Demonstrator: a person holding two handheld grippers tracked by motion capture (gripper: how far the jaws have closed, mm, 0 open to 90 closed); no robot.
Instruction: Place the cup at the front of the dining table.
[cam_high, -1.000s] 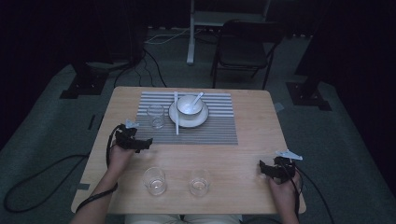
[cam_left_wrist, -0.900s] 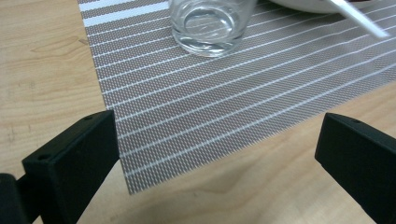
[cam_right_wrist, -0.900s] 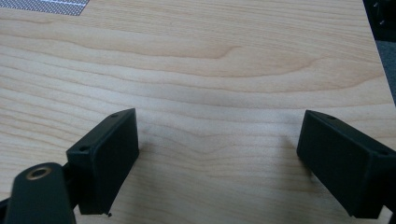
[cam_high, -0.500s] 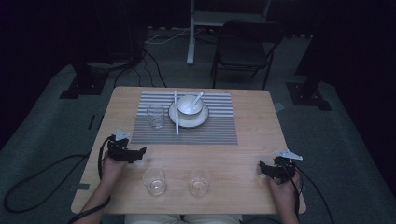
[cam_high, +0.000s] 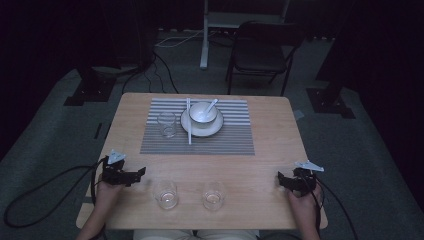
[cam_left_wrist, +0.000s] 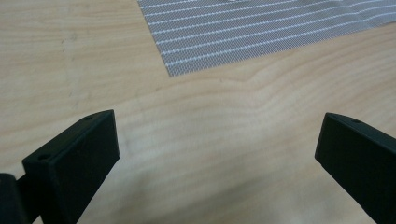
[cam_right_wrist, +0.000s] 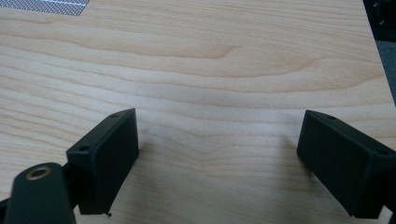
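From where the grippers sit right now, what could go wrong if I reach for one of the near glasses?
The left gripper, jaws open, points at the left near glass; a sideways nudge could tip it. The two near glasses, left and right, stand close to the table front edge, so a push toward the person might slide one off.

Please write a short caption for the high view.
Two open grippers, left gripper and right gripper, flank two glasses on a wooden table.

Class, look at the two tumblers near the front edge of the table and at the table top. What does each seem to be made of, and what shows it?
Left tumbler and right tumbler: probably clear glass, possibly plastic; the wood shows through their walls and the rims glint. Table top: pale wood or wood-look laminate, smooth matt finish, with wavy grain lines.
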